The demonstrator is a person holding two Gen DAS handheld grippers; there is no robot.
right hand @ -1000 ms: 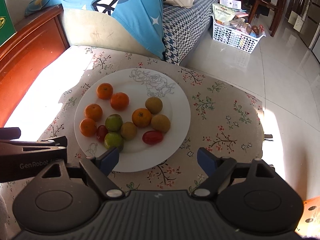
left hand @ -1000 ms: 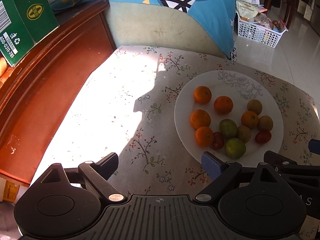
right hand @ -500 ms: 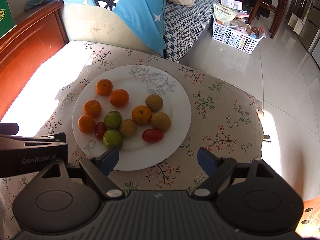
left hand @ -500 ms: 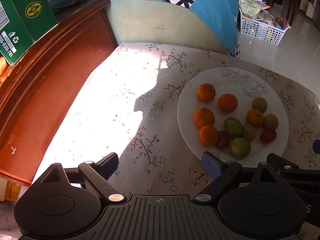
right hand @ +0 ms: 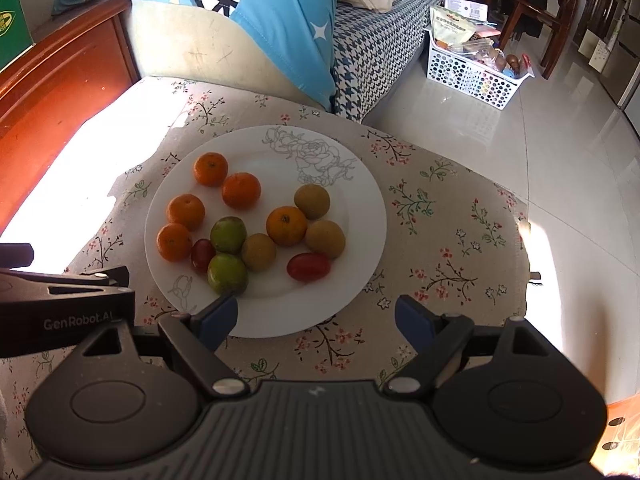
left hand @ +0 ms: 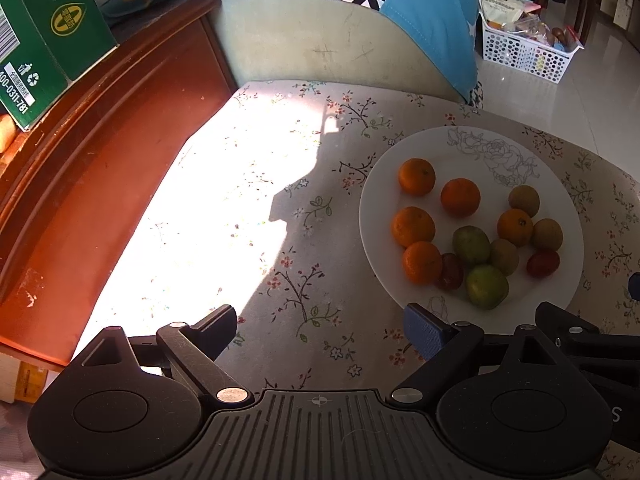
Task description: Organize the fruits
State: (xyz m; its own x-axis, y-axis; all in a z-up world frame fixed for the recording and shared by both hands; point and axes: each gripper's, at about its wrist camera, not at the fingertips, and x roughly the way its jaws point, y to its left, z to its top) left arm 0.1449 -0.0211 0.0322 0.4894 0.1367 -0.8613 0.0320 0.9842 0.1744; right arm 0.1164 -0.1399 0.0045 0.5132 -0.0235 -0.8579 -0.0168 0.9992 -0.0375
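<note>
A white plate (left hand: pixel 476 152) (right hand: pixel 360 200) with a grey rose drawing lies on a flowered tablecloth (left hand: pixel 280 208). On it are several orange mandarins (right hand: pixel 211 169), two green fruits (right hand: pixel 228 234), brownish round fruits (right hand: pixel 312 201) and red oval tomatoes (right hand: pixel 308 267). My left gripper (left hand: pixel 326 326) hovers open over bare cloth to the left of the plate, nothing between its fingers. Open too, my right gripper (right hand: pixel 316 318) hangs over the plate's near rim, also with nothing between its fingers. The left gripper's body (right hand: pixel 64 308) shows at the left edge of the right wrist view.
A red-brown wooden cabinet (left hand: pixel 100 168) with a green carton (left hand: pixel 44 40) borders the table on the left. A sofa with a blue cloth (right hand: pixel 256 20) stands behind it. A white basket (right hand: pixel 476 72) sits on the tiled floor at the far right.
Both views have shifted only slightly; the plate sits a little further right in the left wrist view. The fruit lies as before and both grippers stay open.
</note>
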